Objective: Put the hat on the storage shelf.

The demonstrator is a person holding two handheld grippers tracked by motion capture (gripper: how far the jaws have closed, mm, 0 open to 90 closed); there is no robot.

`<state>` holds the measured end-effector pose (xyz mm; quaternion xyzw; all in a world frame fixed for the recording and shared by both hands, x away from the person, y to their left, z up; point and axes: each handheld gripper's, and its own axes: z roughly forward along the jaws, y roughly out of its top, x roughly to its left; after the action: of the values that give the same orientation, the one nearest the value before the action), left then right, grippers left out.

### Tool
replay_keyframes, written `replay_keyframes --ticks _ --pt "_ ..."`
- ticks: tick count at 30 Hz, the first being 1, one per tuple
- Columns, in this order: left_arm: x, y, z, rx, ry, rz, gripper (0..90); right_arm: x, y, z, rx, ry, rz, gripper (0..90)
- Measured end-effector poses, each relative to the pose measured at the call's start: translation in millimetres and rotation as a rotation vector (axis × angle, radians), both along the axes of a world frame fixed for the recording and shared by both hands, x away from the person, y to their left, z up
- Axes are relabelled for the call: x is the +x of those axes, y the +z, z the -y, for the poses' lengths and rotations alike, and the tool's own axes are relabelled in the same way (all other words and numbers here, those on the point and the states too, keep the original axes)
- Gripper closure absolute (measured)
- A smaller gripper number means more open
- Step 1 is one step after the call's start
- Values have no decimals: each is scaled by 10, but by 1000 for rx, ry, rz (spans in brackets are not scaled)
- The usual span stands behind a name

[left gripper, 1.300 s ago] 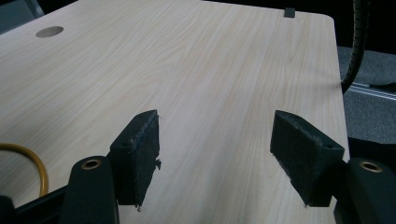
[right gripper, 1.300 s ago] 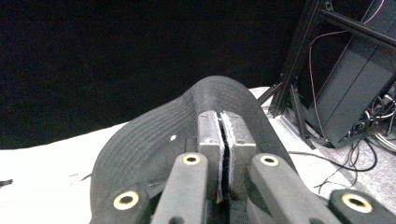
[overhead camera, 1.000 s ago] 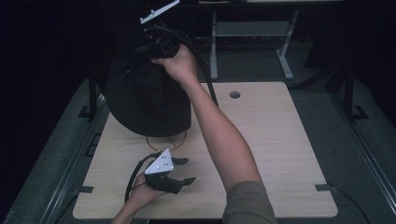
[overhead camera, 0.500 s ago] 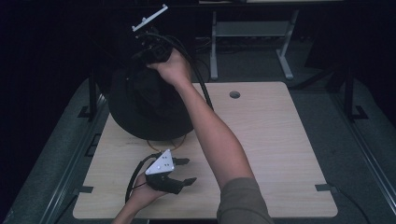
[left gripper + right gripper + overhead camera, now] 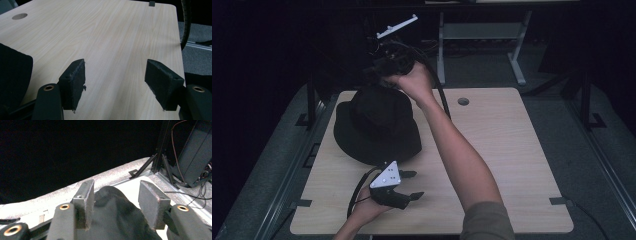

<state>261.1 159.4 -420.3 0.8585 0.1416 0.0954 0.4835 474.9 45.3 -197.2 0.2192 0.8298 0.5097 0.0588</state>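
Change: a second ago the hat hung tilted off the table from the right gripper; now it lies flat on the wood, crown up, brim spread.

Right gripper: its jaws have just been opening. In the right gripper view the pads stand apart with the crown's black cloth bulging up between them, and I cannot see either pad pressing on it. So it looks let go, not held.

Right hand: it is over the far edge of the hat, with the arm stretched across the table.

Left gripper: it is parked near the front edge, just beside the brim and not touching it. The jaws gape wide over bare wood in the left gripper view, with nothing between them.

Hat's place: left half of the table, brim close to the left edge and the far edge. The round hole in the tabletop is well to its right.

Step in hand: I'd say this is the release, the end of setting the hat down.

Next move: as I read it, the right gripper needs to lift straight up and clear of the crown with its jaws kept wide, so no pad snags the cloth and drags the hat along.

Risk: the soft crown sits right between the pads, so a sideways pull could tip or shift it.
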Motion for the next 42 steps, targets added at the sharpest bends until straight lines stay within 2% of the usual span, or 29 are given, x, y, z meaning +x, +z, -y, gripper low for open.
replay_keyframes --ticks 1,6,7,15,17,20,21,31,34,42 --pt "0 -2 -5 -3 1 1 323 -18 -14 100 13 -7 -8 430" --pt "6 3 -19 -5 9 -3 320 -65 -18 277 30 -25 -14 397" --pt "7 3 -21 -4 9 -2 319 -93 -13 365 36 -31 -12 393" --pt "12 -8 -17 3 13 -15 312 -169 -24 613 39 -51 -3 347" --pt "14 -12 -15 2 14 -18 309 -202 -30 732 42 -63 1 330" --pt "17 -21 -12 -4 18 -23 303 -225 -42 809 46 -73 0 324" --pt "18 -22 -11 -4 19 -25 301 -244 -61 894 44 -83 1 308" --pt "22 -29 -8 -11 24 -26 293 -382 -136 1179 51 -119 -7 287" --pt "25 -30 -12 -9 26 -28 291 -429 -197 1301 44 -132 -8 273" --pt "29 -49 0 -9 29 -42 284 -541 -316 1476 46 -159 -15 259"
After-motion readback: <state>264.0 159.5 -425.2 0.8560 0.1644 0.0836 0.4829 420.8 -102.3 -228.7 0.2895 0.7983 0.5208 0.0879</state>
